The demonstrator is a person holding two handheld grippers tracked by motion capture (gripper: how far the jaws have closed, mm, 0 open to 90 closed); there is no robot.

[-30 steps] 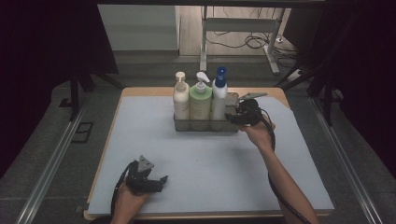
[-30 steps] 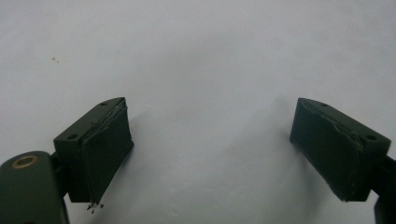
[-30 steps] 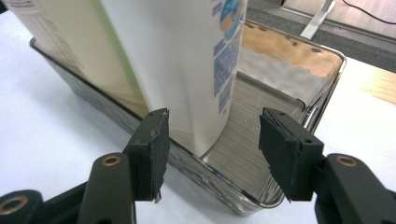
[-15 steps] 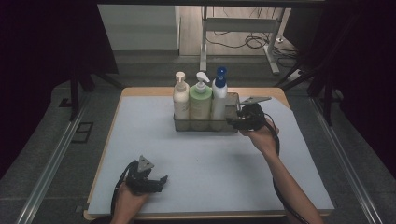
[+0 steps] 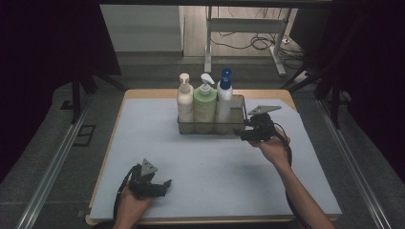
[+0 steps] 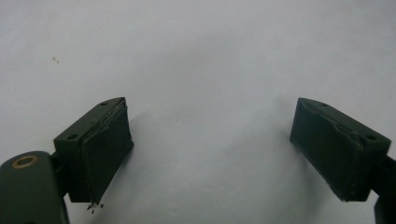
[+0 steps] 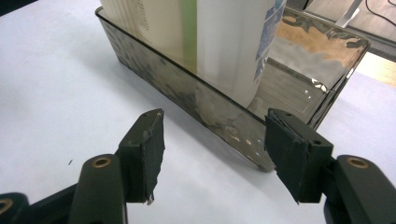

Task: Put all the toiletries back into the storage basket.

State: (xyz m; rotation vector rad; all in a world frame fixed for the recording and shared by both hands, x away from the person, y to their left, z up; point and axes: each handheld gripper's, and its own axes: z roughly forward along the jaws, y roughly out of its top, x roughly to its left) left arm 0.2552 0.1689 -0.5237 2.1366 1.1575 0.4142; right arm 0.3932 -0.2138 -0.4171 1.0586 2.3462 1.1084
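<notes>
Clearly right claw (image 7: 212,151) wide open, empty, straddling near right corner of tray (image 5: 239,125), far middle of table (image 5: 143,143). Tray smoked plastic: stiff, slick, thin-walled. Three pump bottles (image 5: 205,102) make load heavy, tippy. Grip rim corner firmly. Left claw (image 6: 212,149) open, empty, near left.

Heads up, in your right gripper view the 3 bottles (image 7: 224,42) get chopped off by the top edge, so no pumps or caps. The smoky tray wall (image 7: 196,100) blurs their bases, and the label print's too tiny to read.
</notes>
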